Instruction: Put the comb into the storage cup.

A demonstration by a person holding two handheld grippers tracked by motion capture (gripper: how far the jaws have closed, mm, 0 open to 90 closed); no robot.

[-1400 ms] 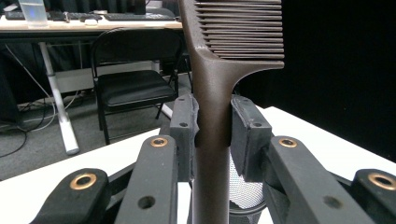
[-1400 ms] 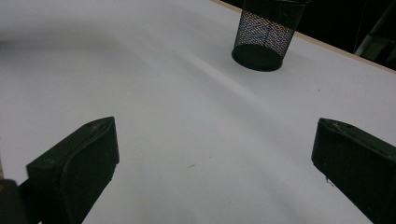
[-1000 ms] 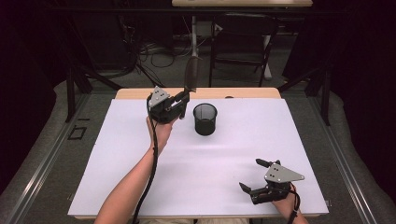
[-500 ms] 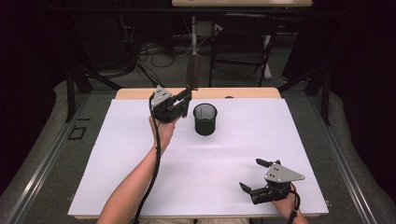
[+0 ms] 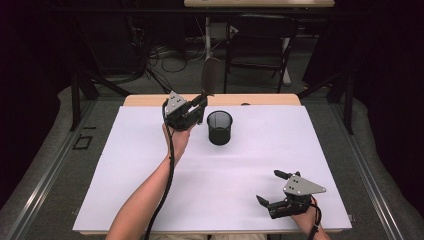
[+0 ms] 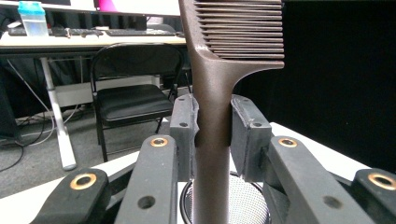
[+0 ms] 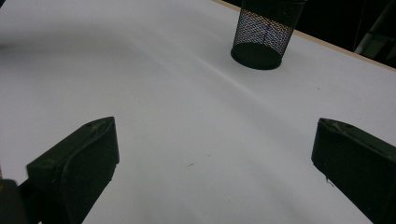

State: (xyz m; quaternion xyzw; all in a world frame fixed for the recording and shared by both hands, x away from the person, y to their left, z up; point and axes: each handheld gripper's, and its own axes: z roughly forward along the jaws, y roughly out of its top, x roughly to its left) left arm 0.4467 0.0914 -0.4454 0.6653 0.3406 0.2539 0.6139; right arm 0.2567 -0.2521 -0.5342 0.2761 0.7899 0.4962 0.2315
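A: What stands in the way on the worktop (image 5: 150, 200)?
B: One mesh cup (image 5: 220, 128), upper middle of the frame, just right of the left gripper (image 5: 200, 104) and its comb (image 5: 210, 80).
A: Elsewhere?
B: The white sheet lies bare from the cup to the right gripper (image 5: 272, 189), lower right.

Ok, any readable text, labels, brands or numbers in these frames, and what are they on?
None can be read.
Comb held in the left gripper: plain brown, no marking.
Mesh cup: no label.
Right gripper: no print legible.
Bottle on the background desk: any label too small and blurred to read.
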